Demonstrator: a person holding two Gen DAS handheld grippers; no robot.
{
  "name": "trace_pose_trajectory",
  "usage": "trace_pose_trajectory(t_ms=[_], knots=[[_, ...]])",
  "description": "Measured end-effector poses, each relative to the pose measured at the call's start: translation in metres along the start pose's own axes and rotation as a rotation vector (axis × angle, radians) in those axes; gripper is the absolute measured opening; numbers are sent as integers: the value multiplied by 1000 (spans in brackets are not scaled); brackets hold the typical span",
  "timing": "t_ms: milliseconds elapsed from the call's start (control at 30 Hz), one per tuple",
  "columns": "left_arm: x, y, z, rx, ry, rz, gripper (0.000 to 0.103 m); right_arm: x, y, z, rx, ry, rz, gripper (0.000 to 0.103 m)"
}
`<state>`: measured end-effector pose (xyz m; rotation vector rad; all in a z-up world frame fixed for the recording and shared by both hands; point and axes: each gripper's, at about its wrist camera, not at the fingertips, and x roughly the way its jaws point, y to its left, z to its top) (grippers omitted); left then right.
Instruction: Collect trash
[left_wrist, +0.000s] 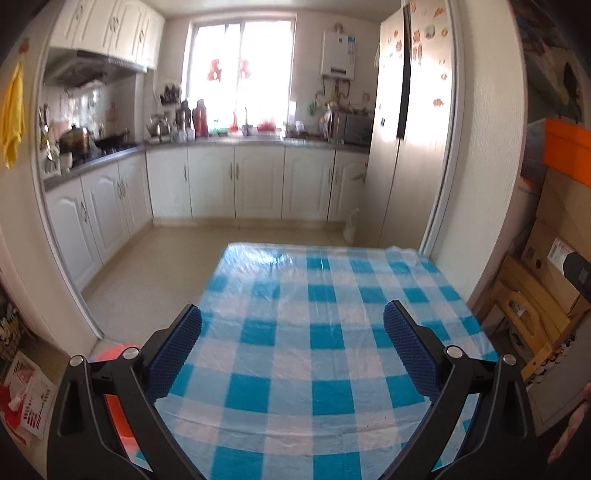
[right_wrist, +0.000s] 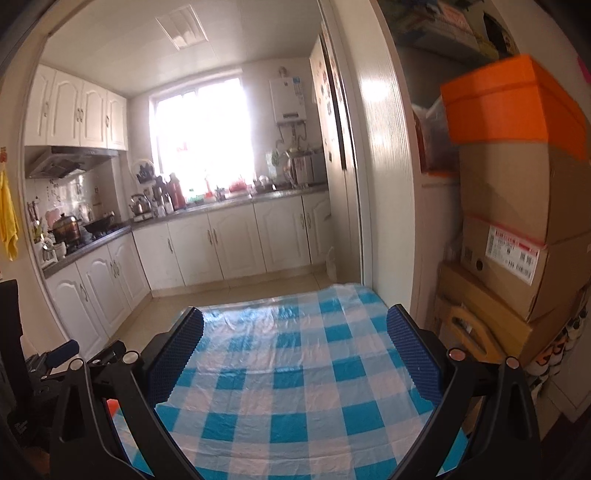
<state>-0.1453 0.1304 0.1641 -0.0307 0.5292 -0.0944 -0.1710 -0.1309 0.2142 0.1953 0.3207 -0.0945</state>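
No trash shows in either view. My left gripper (left_wrist: 291, 325) hangs open over a table covered with a blue and white checked cloth (left_wrist: 321, 354), nothing between its blue pads (left_wrist: 410, 343). My right gripper (right_wrist: 295, 328) is also open above the same cloth (right_wrist: 291, 387), with nothing between its fingers. Part of the left gripper's black body (right_wrist: 55, 358) appears at the lower left of the right wrist view. A hand (left_wrist: 572, 424) shows at the right edge of the left wrist view.
Beyond the table lies a kitchen with white cabinets (left_wrist: 221, 181), a worktop full of pots and bottles, and a tall fridge (left_wrist: 410, 122). Cardboard boxes (right_wrist: 517, 251) with an orange box (right_wrist: 509, 103) are stacked right of the table. An orange object (left_wrist: 118, 402) sits low at the table's left.
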Motion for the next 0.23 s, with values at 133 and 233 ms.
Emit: trace_pose_trajectory(t_ms=[133, 233], knots=[[58, -8, -21, -15, 145, 4, 99, 53, -19, -27, 27, 133, -41, 98], [103, -14, -38, -35, 248, 12, 99, 99, -28, -53, 20, 254, -74, 98]])
